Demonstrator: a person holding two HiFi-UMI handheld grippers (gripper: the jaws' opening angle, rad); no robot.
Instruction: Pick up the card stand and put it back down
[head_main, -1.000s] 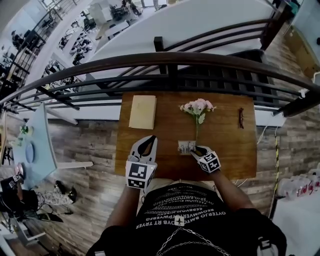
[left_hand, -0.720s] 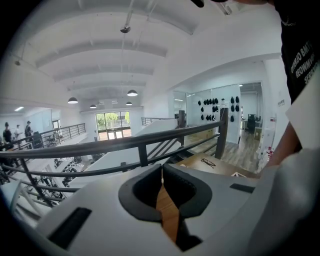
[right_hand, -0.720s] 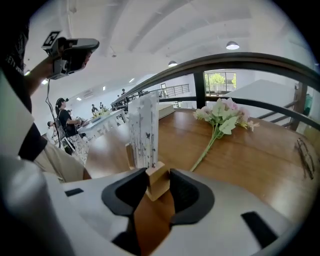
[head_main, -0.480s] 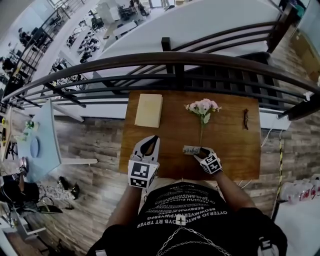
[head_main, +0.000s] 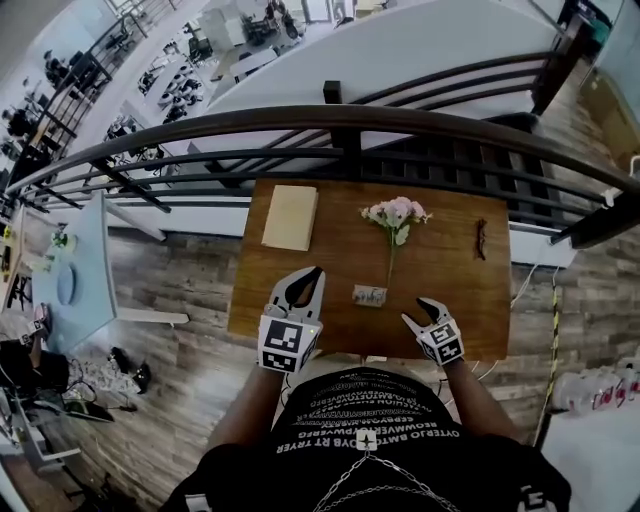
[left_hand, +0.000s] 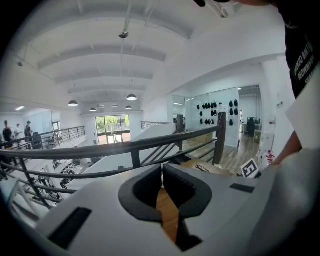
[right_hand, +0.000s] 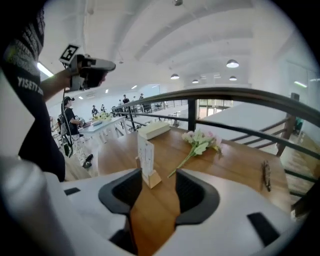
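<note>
Opening right gripper (head_main: 418, 311), off card stand (head_main: 369, 295)

Wooden table (head_main: 440, 290) set against a dark curved railing (head_main: 330, 118), on grey-brown plank floor (head_main: 175, 285). Beyond the rail, an open lower hall (head_main: 150, 90) with desks. Overhead, white arched ceiling (left_hand: 125, 50) with round pendant lamps (left_hand: 131, 97); far off, tall bright windows (left_hand: 111, 125).

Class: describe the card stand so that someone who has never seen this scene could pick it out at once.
Find the wooden table beside the dark railing. Toward its front edge, at the stem end of the pink flowers, is the card stand. Unlike the flat cream book, it stands upright: a white card in a small wooden block.
</note>
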